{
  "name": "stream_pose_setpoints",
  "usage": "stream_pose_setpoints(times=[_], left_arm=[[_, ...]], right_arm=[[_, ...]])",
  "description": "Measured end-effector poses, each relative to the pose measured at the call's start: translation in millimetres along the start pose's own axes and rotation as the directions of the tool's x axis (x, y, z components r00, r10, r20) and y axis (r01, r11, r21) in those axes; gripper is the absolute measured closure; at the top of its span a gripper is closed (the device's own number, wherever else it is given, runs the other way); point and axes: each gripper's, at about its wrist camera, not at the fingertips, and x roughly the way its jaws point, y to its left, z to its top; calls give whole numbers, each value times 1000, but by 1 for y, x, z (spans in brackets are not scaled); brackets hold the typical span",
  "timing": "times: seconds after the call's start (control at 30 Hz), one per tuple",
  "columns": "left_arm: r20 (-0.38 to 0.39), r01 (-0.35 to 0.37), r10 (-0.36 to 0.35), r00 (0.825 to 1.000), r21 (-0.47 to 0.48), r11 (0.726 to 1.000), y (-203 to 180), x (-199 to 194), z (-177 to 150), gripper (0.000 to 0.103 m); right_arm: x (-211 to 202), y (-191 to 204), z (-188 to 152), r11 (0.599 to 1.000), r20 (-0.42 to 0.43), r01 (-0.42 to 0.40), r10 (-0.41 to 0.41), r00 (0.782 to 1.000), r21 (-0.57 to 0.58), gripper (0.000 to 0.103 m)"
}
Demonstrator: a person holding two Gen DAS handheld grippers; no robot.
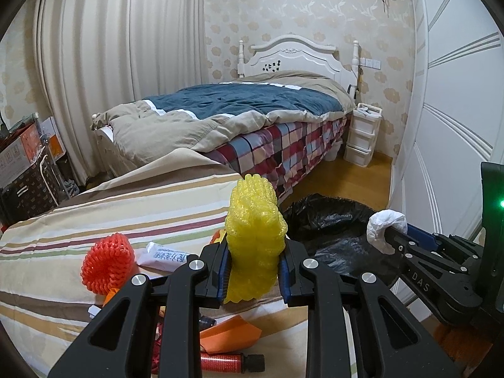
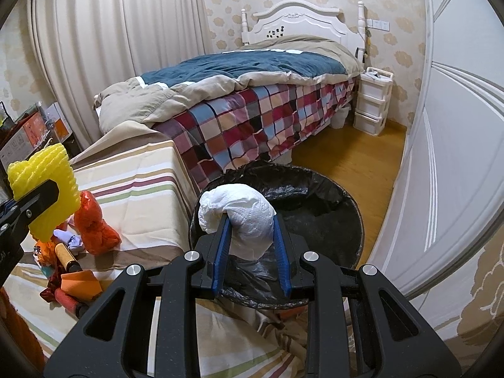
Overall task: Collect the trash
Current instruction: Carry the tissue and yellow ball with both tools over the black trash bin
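Left gripper [image 1: 253, 271] clamped on a yellow foam net sleeve [image 1: 254, 236], blue pads pressing its lower sides, sleeve standing upright between the fingers and poking well above them. Same sleeve seen from the right wrist view at far left, pinched in the black jaw, above the striped cloth [image 2: 138, 195]. Right gripper [image 2: 250, 252] closed on a crumpled white paper wad [image 2: 242, 217] — pads bearing on both flanks, wad bulging over the top of the left finger. Wad held directly over the bin [image 2: 352, 217], lined with a black bag, mouth open; not touching the liner as far as can be told. In the left wrist view, bin [image 1: 330, 220] sits to the right of the sleeve, with the right gripper's tip and the white wad over its right rim. Remaining litter on the striped cloth: red foam net [image 1: 107, 264] lying left of the left gripper, a white wrapper with blue print [image 1: 163, 255] just beside it, folded orange paper [image 1: 233, 334] under the gripper frame, a red tube with black cap [image 1: 230, 362] at the bottom edge. From the right view — red crinkled bag [image 2: 94, 223] below the yellow sleeve, small purple scrap [image 2: 74, 239] touching it. Background: bed [image 2: 252, 119] with plaid cover and blue-beige quilt, white drawer unit [image 2: 375, 100] beside the headboard, wooden floor.
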Motion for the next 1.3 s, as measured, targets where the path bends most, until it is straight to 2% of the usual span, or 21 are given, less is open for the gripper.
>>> stream_pose_setpoints(times=[0.8, 1.03, 1.3], left_arm=[[61, 17, -17, 998, -5, 1000, -8, -17, 21, 78], [62, 38, -39, 997, 5, 999, -22, -9, 27, 78], [25, 52, -52, 998, 16, 999, -35, 14, 24, 78]], right_arm=[[-19, -3, 15, 1000, 50, 7, -7, 999, -1, 77], [-16, -13, 20, 1000, 55, 22, -23, 998, 9, 77], [-4, -29, 21, 998, 44, 50, -51, 998, 30, 77]])
